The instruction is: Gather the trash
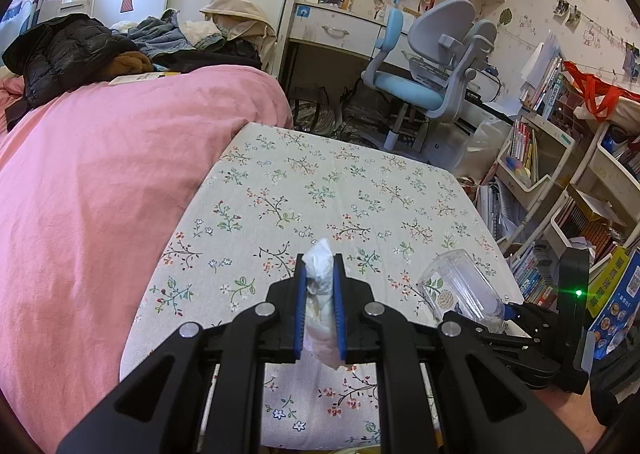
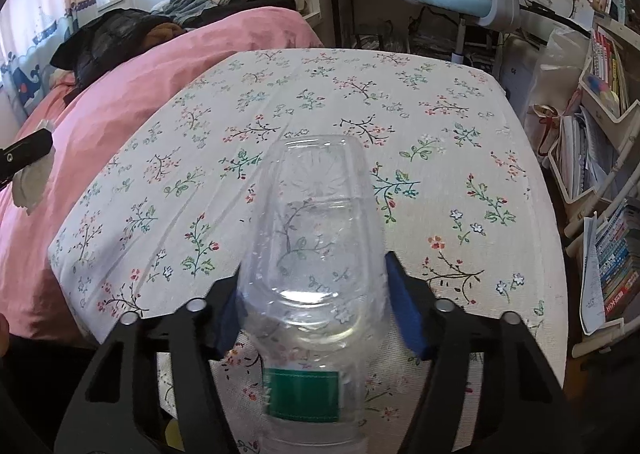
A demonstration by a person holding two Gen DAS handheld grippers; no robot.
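Observation:
My left gripper (image 1: 320,266) is shut on a crumpled white tissue (image 1: 319,294), held above the flowered tablecloth (image 1: 304,189). The tissue fills the gap between the blue pads. My right gripper (image 2: 314,278) is shut on a clear plastic bottle (image 2: 316,221) with a green label, its base pointing away from me. In the left wrist view the bottle (image 1: 460,290) and the right gripper (image 1: 532,334) show at the right, over the table's right edge. In the right wrist view the tissue (image 2: 32,177) and left gripper show at the far left.
A pink-covered bed (image 1: 100,157) with piled clothes (image 1: 80,45) borders the table on the left. A blue desk chair (image 1: 432,65) and desk stand beyond the table. Bookshelves (image 1: 560,173) and stacked books line the right side.

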